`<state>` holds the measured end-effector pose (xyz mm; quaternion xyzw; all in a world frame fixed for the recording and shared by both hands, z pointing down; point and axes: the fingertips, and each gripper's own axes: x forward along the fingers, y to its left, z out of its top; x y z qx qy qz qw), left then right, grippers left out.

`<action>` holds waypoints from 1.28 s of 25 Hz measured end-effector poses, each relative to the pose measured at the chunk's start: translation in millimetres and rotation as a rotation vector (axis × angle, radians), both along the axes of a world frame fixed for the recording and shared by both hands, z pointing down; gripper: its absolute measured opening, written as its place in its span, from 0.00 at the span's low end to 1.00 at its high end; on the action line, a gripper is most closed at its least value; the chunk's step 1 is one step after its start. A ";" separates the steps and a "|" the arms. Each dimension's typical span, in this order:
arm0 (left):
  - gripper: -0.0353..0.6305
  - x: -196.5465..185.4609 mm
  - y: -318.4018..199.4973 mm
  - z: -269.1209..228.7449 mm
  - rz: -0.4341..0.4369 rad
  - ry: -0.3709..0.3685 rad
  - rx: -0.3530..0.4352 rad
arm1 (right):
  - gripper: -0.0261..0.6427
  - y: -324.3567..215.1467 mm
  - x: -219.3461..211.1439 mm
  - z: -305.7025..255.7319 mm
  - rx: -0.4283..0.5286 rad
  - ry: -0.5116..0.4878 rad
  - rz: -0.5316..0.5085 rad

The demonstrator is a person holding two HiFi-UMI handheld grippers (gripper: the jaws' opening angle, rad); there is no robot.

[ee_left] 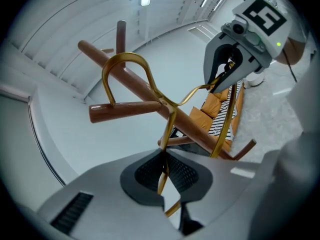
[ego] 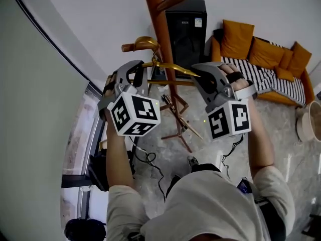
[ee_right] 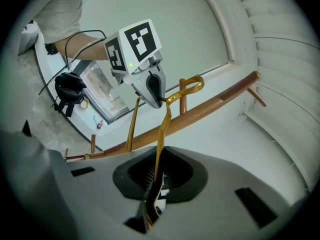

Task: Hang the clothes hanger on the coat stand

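My left gripper (ego: 142, 69) and right gripper (ego: 199, 74) are held up in front of me, side by side and roughly level, tips angled toward each other. Both pairs of jaws are pinched tight on the hanger (ee_left: 170, 127) (one side each). My left forearm (ego: 116, 154) and right forearm (ego: 261, 139) reach forward, hands wrapped round the grips.

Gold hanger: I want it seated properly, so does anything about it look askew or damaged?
Nothing stands out. The hanger's hook arches over a coat-stand peg, undamaged; left gripper and right gripper hold its arms.
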<state>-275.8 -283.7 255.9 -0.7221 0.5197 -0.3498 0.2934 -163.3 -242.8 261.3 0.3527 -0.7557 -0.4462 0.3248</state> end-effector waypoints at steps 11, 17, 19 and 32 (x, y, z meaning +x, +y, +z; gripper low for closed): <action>0.08 9.9 -15.1 -12.9 0.077 -0.010 0.012 | 0.06 -12.6 6.7 -8.7 -0.020 0.003 0.095; 0.08 15.6 -22.1 -19.1 0.105 -0.009 0.023 | 0.06 -21.7 13.2 -11.5 -0.006 0.018 0.130; 0.08 16.7 -21.4 -16.4 0.109 -0.009 0.020 | 0.06 -21.7 14.5 -8.4 -0.009 0.019 0.137; 0.08 21.3 -27.6 -6.9 0.143 -0.011 0.027 | 0.06 -28.3 4.2 5.7 -0.043 0.040 0.163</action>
